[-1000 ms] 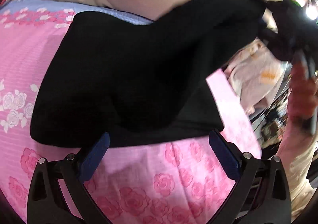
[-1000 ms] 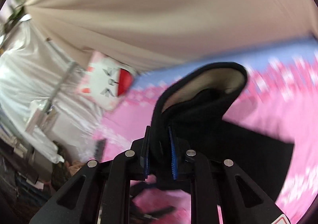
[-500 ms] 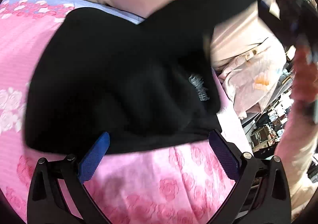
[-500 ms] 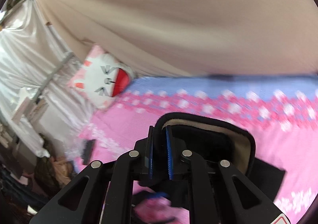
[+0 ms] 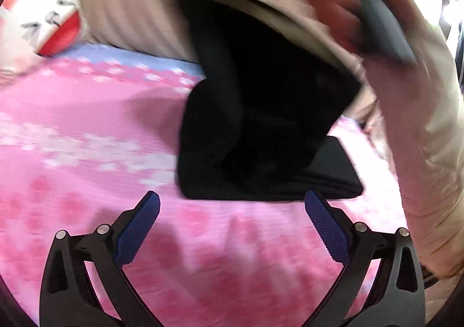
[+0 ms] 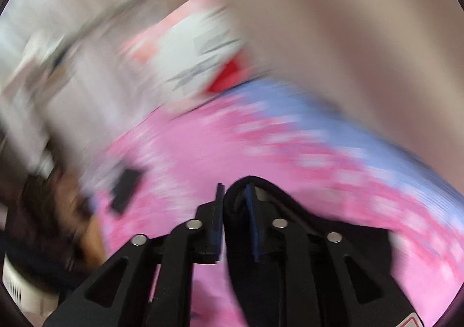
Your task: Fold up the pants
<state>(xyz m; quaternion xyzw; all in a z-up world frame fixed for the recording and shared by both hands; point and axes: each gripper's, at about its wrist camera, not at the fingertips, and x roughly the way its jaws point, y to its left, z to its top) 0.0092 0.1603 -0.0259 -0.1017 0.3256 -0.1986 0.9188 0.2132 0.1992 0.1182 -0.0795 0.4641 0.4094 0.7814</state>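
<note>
Black pants (image 5: 261, 138) lie part-folded on the pink flowered bedspread (image 5: 87, 138); their upper layer is lifted, showing a beige lining. My left gripper (image 5: 232, 196) is open wide just short of the pants' near edge, with nothing between its fingers. A person's hand (image 5: 333, 2) and pale sleeve (image 5: 420, 153) hold the other gripper's handle above the pants. In the right wrist view my right gripper (image 6: 236, 190) has its jaws opening. A fold of the pants (image 6: 240, 225) still sits between them, with a gap beside the left pad. Both views are blurred.
A white cushion with a red patch (image 5: 49, 16) leans at the bed's far side, the cushion (image 6: 203, 60) showing in the right wrist view too. A beige curtain (image 6: 348, 22) hangs behind the bed. A small black object (image 6: 126, 189) lies on the bedspread at the left.
The left wrist view has swung so the pants now sit to the right, with the cushion in view. The right jaws have parted from their tight hold on the fold, and that gripper has dropped toward the bed.
</note>
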